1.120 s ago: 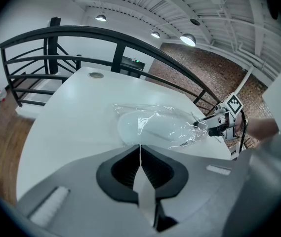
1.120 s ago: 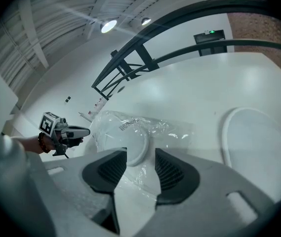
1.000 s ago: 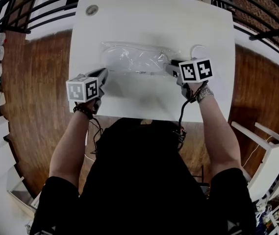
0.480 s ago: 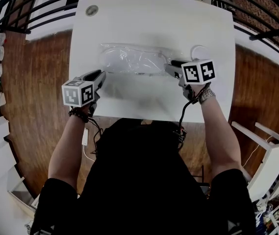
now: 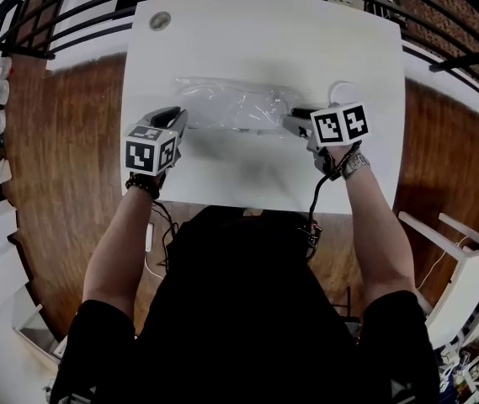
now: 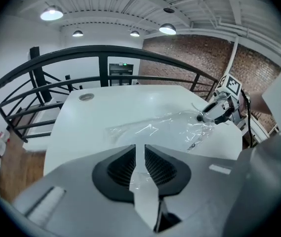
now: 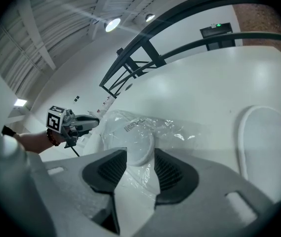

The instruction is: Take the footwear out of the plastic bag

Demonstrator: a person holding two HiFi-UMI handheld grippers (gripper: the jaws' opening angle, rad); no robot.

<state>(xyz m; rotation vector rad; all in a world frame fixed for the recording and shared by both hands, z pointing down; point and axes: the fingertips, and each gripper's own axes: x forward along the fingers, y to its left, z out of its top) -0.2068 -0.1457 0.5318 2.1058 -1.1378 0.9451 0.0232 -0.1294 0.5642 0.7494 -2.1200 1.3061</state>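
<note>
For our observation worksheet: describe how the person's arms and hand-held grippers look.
Both the left hand-held gripper and right hand-held gripper are grey with black ribbed pads, each bearing a white cube with black square markers. A black cable trails from the right one. Black short sleeves, a beaded bracelet, a wristwatch.

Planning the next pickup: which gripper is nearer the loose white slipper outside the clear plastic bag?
Right. The right gripper is beside the loose white slipper; the left gripper, fingers just opening with film between, is at the bag's far end.

footwear (image 7: 137, 150) veiled by plastic bag (image 7: 180, 131), second slipper (image 7: 268, 142) cut off
</note>
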